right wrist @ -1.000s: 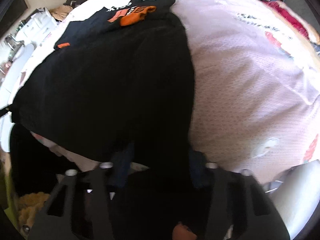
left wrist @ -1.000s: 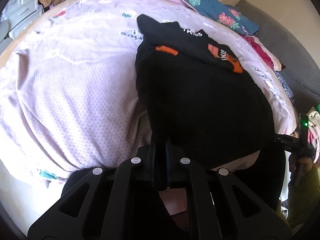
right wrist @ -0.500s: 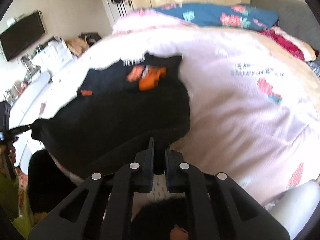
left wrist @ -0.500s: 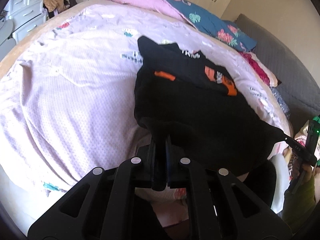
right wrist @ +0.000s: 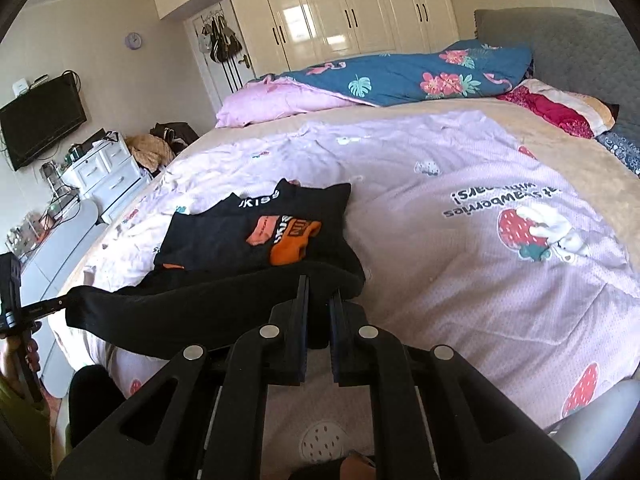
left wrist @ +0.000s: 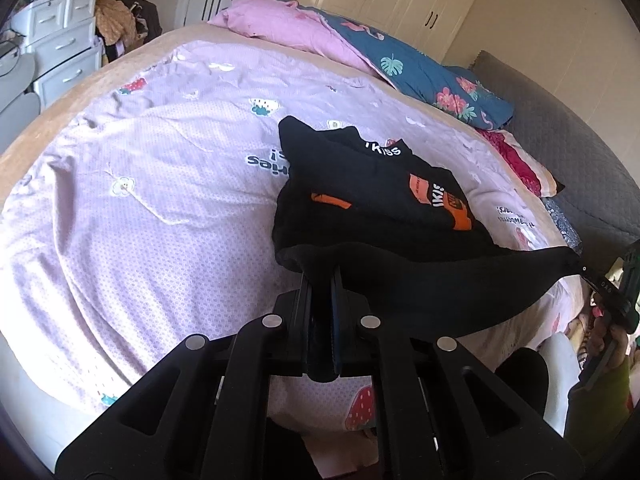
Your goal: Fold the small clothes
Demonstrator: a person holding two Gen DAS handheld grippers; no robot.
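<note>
Across the middle of both wrist views a black garment lies on the lilac strawberry-print bedspread, its far part flat on the bed with orange patches and white lettering showing, its near hem lifted clear and stretched taut between the two tools. At lower centre of the left wrist view, the left gripper has its jaws pressed close together on one corner of that hem, cloth bunched between them. At lower centre of the right wrist view, the right gripper is likewise clamped tight on the opposite corner of the garment. Each tool also appears at the other view's edge, pinching the hem's far tip. Toward the upper part of the right wrist view a blue floral quilt and a pink quilt lie bunched near cream wardrobe doors.
</note>
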